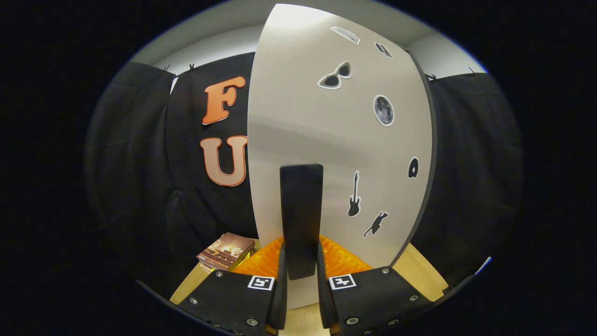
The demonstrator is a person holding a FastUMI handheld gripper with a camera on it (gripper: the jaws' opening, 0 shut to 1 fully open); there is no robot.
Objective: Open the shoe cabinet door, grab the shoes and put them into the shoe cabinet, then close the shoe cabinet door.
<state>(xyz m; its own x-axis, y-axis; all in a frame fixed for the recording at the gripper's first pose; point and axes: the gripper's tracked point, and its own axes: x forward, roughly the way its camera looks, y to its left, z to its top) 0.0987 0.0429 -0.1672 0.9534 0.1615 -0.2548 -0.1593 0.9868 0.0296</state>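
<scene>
So the gripper (301, 280) is clamped on the black handle (301, 219) of the shoe cabinet door (336, 140), both fingers pressed against its lower end, one on each side. The handle is a flat, upright black bar standing out from the door's face, rising from between the fingers toward the middle of the panel.

The door itself is a pale grey-white panel with a dark edge down its right side, right in front of the camera. It's covered in little stickers: a pair of sunglasses (334, 76) near the top, a round moon (383, 110) below that, a black electric guitar (354, 195), a black cat (376, 224) lower down, a small dark arch-shaped one (413, 167) near the right edge, and two more up top that are too skewed to make out. No readable writing on any of them.

Each finger has a square black-and-white marker tag (260, 283) on its top face, just a pattern, nothing to read.

Behind the fingers there's something bright orange and ribbed (261, 263), on both sides of the handle; can't tell what it is. Left of that, a box with a brownish printed picture (225, 251) sits on the light wooden desk (419, 273). Print on it is too small to read.
</scene>
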